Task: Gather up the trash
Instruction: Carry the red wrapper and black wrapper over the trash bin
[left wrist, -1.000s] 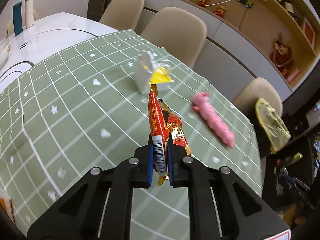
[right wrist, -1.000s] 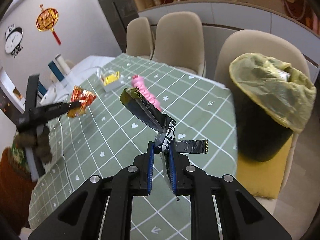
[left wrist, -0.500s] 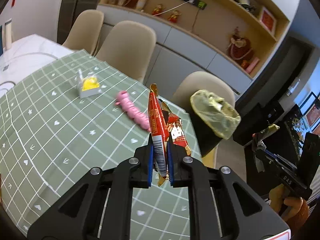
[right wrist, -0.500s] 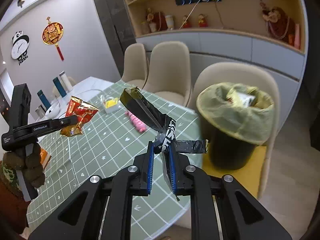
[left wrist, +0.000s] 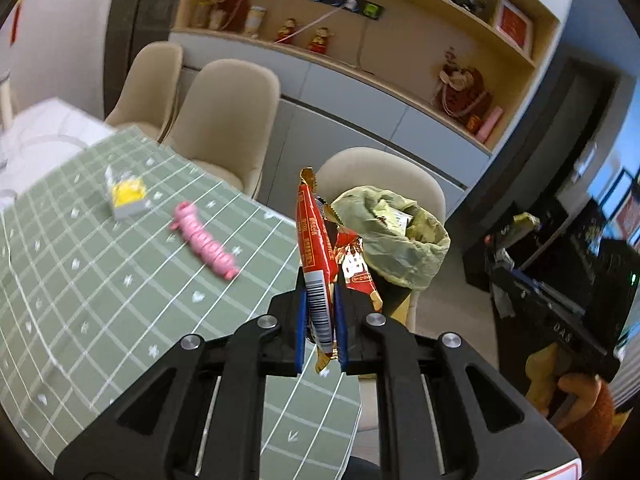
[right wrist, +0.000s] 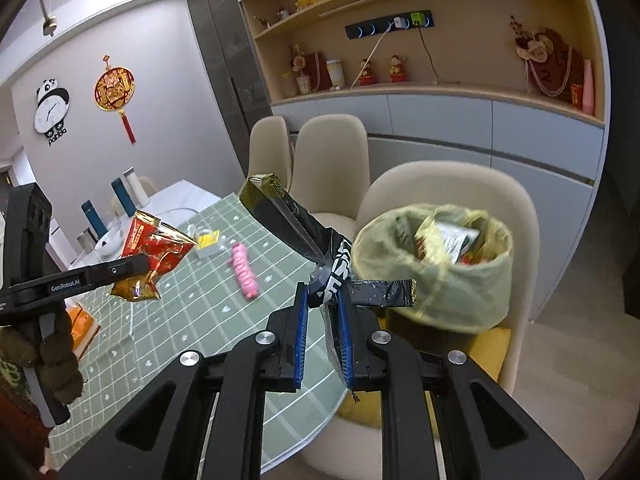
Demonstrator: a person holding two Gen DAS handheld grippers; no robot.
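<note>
1. Left gripper (left wrist: 320, 316): jaws clamped on a red wrapper (left wrist: 316, 256), held above the table edge.
2. Right gripper (right wrist: 323, 334): jaws closed on a black wrapper (right wrist: 320, 256).
3. Lined bin (right wrist: 436, 280): on a chair, at 2 o'clock from the right gripper.
4. Pink wrapper (right wrist: 244, 270): lying on the green tablecloth (right wrist: 192, 320), at 10 o'clock.

"GenRoboLAi" in white on the left gripper (right wrist: 136, 266) side bar; "DAS" on the right gripper (left wrist: 516, 280) body, seen from left wrist; panda clock (right wrist: 51, 108) bears a word under it, roughly "panda"; black wrapper (right wrist: 320, 256) shows white letters "KE"; red wrapper (left wrist: 318, 276) has barcode, print too small to read
</note>
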